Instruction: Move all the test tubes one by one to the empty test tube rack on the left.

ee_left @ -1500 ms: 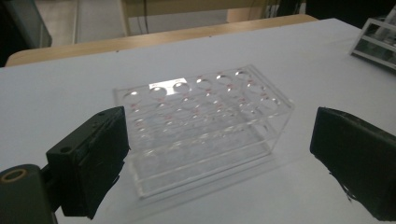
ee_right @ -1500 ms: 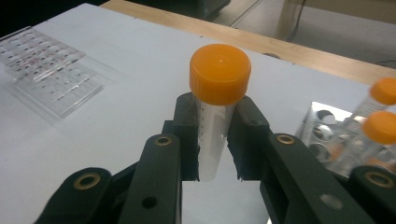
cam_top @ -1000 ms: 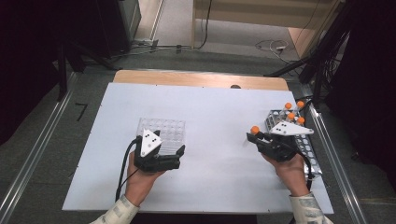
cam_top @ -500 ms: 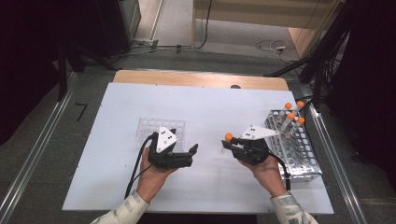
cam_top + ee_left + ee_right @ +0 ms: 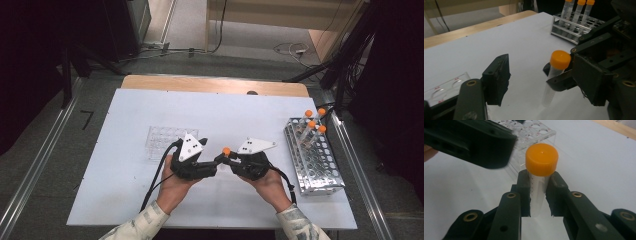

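Observation:
A clear tube with an orange cap (image 5: 226, 150) (image 5: 541, 158) (image 5: 559, 59) stands upright between the pads of my right gripper (image 5: 231, 159) (image 5: 537, 192), which is shut on it just under the cap, above the white table middle. My left gripper (image 5: 219, 158) (image 5: 541, 85) faces it from the left. Its jaws have just been closing and stand on either side of the tube, with a gap to the tube on both sides, so the pads do not touch it.
A metal rack (image 5: 320, 167) (image 5: 571, 27) with several orange-capped tubes (image 5: 314, 120) stands at the table's right edge. A clear plastic rack (image 5: 162, 140) (image 5: 531, 130) (image 5: 444, 87) sits left of centre, behind my left hand. The white board's wooden edge (image 5: 210, 84) runs along the far side.
My right gripper has carried the tube leftward from the metal rack to the table's middle. My left gripper has moved right to meet it, and its jaws have narrowed around the tube.

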Demonstrator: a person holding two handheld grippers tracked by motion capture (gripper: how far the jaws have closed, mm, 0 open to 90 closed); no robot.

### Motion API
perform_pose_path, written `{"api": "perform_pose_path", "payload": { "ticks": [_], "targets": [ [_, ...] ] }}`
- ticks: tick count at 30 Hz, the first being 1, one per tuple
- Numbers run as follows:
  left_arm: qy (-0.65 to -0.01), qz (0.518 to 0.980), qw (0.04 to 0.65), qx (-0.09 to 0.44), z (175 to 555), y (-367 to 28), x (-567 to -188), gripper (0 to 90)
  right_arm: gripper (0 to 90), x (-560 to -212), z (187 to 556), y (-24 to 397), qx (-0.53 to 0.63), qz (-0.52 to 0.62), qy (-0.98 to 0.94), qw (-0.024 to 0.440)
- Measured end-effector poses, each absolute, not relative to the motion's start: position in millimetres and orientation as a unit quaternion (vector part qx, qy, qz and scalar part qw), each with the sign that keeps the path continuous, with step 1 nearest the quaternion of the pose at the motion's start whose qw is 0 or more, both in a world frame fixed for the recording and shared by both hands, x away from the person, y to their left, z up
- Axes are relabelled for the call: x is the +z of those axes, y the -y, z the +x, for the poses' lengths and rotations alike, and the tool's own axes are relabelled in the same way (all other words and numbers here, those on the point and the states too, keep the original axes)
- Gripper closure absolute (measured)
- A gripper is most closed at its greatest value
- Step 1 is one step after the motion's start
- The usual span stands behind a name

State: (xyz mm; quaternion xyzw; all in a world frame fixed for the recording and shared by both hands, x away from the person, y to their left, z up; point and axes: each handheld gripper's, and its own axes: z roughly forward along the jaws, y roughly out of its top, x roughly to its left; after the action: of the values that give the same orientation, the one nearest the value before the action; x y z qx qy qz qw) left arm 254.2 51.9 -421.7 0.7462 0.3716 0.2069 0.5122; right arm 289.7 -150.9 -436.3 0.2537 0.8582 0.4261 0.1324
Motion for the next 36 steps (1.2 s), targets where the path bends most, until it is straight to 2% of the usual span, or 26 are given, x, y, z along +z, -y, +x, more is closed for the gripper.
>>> {"api": "perform_pose_path", "payload": {
  "ticks": [4,14,22,23,28,31,36],
  "targets": [
    [-0.365,0.752,0.513,0.194,255.7,-48.0,-424.0,40.6,72.1,-437.0,287.3,143.6,0.426,0.244,-0.862,0.129],
    [-0.347,0.764,0.513,0.181,255.1,-44.5,-426.3,68.7,72.1,-437.7,284.7,138.6,0.425,0.236,-0.865,0.126],
    [-0.343,0.766,0.514,0.178,255.8,-46.2,-425.2,70.4,71.3,-437.7,285.1,139.1,0.427,0.237,-0.864,0.121],
    [-0.345,0.764,0.516,0.178,255.7,-46.6,-424.5,70.5,70.1,-437.6,285.2,139.4,0.428,0.236,-0.864,0.12],
    [-0.353,0.754,0.524,0.18,257.0,-58.6,-413.4,70.6,49.7,-436.9,284.2,139.5,0.43,0.23,-0.865,0.12],
    [-0.364,0.745,0.529,0.179,258.0,-71.7,-403.8,70.5,41.8,-434.9,283.9,142.5,0.433,0.24,-0.86,0.124],
    [-0.379,0.731,0.537,0.185,258.5,-92.9,-391.7,70.5,34.6,-432.4,286.0,148.3,0.436,0.256,-0.853,0.126]
  ]
}}
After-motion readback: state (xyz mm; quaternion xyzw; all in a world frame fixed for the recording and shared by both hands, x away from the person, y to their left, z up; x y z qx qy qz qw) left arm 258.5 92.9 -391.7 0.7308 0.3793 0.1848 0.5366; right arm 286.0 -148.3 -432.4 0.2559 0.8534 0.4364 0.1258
